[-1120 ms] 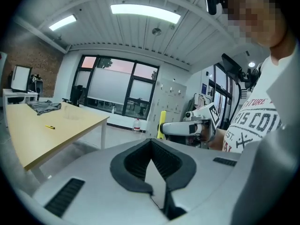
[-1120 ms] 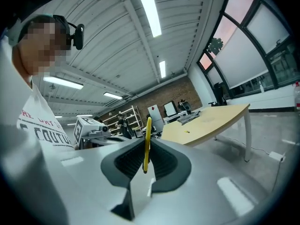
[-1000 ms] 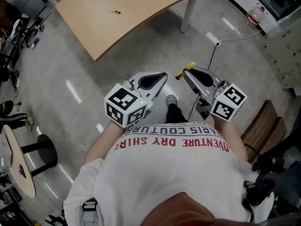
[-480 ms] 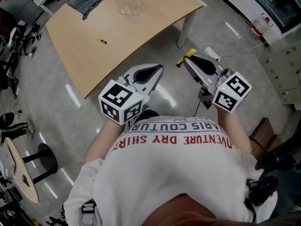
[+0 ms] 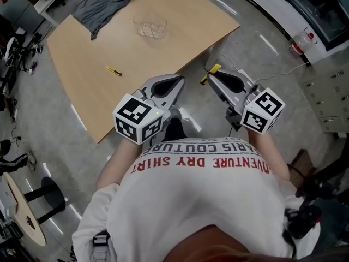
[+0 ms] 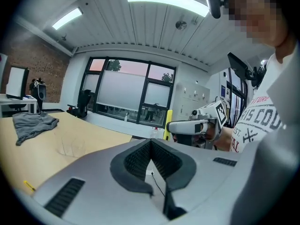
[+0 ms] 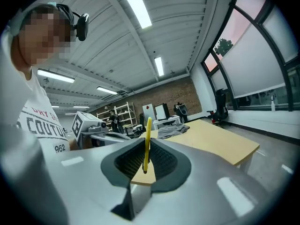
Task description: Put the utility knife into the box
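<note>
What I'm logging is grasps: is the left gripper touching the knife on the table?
Apart. Head view shows bare tabletop between the left gripper and the knife.

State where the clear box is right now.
Head view: the clear box sits on the wooden table, upper middle, right of the grey cloth.

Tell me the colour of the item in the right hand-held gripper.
Yellow. The thin item shows best in the right gripper view.
</note>
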Available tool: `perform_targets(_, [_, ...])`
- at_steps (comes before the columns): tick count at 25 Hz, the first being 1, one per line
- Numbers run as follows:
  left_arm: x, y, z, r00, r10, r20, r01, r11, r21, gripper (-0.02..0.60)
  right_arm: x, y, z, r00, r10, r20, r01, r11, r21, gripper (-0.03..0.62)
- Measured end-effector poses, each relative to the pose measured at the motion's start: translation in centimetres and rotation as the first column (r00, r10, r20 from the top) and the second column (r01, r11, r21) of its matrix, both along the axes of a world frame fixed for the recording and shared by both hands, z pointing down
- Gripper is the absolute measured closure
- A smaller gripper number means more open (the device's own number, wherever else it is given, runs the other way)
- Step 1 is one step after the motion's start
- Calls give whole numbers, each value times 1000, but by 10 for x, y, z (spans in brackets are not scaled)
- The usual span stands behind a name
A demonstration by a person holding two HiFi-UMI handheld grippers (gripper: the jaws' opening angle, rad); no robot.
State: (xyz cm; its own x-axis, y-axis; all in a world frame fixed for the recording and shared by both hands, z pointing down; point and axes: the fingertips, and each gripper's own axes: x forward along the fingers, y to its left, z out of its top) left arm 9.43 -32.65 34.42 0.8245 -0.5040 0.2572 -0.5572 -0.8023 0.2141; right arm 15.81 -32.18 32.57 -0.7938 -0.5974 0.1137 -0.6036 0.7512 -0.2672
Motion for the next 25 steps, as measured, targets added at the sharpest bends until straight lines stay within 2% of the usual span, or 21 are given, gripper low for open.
perform_targets(5, [-19, -80, 24, 999, -39, 17, 40, 998, -51, 580, -15, -83, 17, 1000, -1, 3, 1, 999, -41, 569])
perform_targets(8, [-34, -113, 46, 996, -66, 52, 70, 995, -76, 580, -31, -118, 30, 1000, -23, -7, 22, 998, -58, 571])
perform_targets(12, [-45, -138, 68, 996, -83, 44, 88, 987, -137, 580, -44, -148, 51, 999, -43, -9, 42, 994, -105, 570])
perform_targets(16, [-54, -155, 77, 995, -88, 50, 95, 982, -162, 580, -55, -166, 64, 999, -50, -16, 48, 991, -121, 569])
perform_targets(25, [-73, -188, 85, 993, -105, 46, 112, 977, -184, 580, -75, -230, 73, 997, -38, -74, 32, 996, -84, 569])
